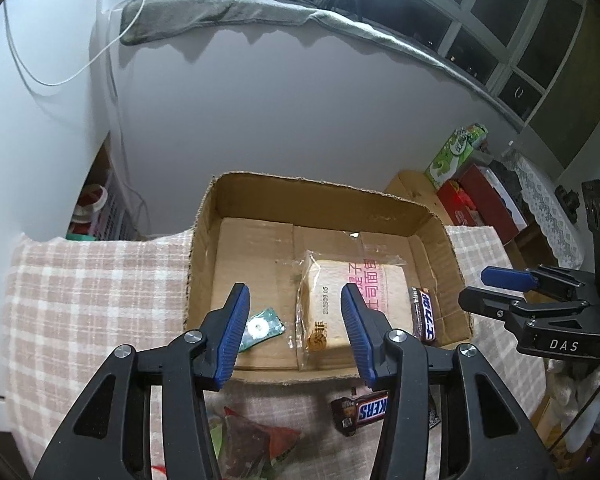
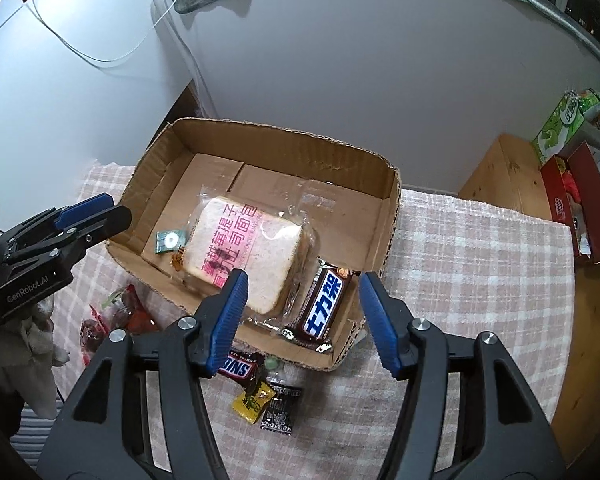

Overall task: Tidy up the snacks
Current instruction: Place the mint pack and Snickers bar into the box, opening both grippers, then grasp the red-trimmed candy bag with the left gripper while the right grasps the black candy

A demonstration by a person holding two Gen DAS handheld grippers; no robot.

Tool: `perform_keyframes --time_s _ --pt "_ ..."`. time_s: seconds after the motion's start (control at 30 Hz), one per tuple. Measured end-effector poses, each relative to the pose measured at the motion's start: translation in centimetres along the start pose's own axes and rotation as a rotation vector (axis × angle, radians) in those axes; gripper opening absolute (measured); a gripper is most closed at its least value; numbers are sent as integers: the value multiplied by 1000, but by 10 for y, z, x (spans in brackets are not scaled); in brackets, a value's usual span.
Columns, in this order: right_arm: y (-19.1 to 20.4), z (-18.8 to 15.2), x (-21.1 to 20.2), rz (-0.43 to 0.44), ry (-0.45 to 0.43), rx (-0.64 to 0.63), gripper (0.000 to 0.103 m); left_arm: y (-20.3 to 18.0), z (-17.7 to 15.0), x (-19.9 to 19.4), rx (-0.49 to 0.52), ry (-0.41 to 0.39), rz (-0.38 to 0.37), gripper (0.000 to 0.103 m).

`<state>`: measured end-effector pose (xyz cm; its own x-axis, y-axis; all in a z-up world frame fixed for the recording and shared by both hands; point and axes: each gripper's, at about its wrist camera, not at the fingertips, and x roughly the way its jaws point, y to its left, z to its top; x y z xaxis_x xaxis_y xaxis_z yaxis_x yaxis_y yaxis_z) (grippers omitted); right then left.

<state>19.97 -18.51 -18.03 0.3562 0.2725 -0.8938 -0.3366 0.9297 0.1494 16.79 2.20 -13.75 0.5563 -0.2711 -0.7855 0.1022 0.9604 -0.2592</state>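
An open cardboard box (image 1: 384, 200) (image 2: 386, 216) sits on a checked cloth. Inside lie a wrapped toast slice (image 1: 340, 300) (image 2: 244, 252), a brown Snickers bar (image 1: 424, 314) (image 2: 324, 304) and a small green packet (image 1: 260, 328) (image 2: 170, 240). Another Snickers bar (image 1: 362, 410) (image 2: 240, 366) lies on the cloth in front of the box, beside a yellow candy (image 2: 252, 402) and a black candy (image 2: 280, 410). A red snack bag (image 1: 256, 440) (image 2: 120, 312) lies at the front left. My left gripper (image 1: 294, 332) (image 2: 100, 210) is open above the box's near edge. My right gripper (image 2: 304, 316) (image 1: 480, 288) is open above the box's near right corner.
The checked cloth (image 1: 80, 300) (image 2: 480, 280) covers the table. A wooden board (image 2: 508, 176), a red box (image 1: 484, 196) (image 2: 580, 200) and a green carton (image 1: 456, 152) (image 2: 560, 128) stand at the right. A white wall (image 1: 300, 100) rises behind the box.
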Motion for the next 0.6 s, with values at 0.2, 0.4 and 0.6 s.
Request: perform_keyframes --time_s 0.2,0.4,0.6 --pt "-1 -10 -14 11 -16 16 61 9 -9 -23 -18 -26 8 46" --pt "-2 -34 -29 23 -23 35 61 30 -36 -55 -75 -37 30 46" --pt "-4 -69 -30 29 16 64 61 52 -71 -73 -142 -10 66 46"
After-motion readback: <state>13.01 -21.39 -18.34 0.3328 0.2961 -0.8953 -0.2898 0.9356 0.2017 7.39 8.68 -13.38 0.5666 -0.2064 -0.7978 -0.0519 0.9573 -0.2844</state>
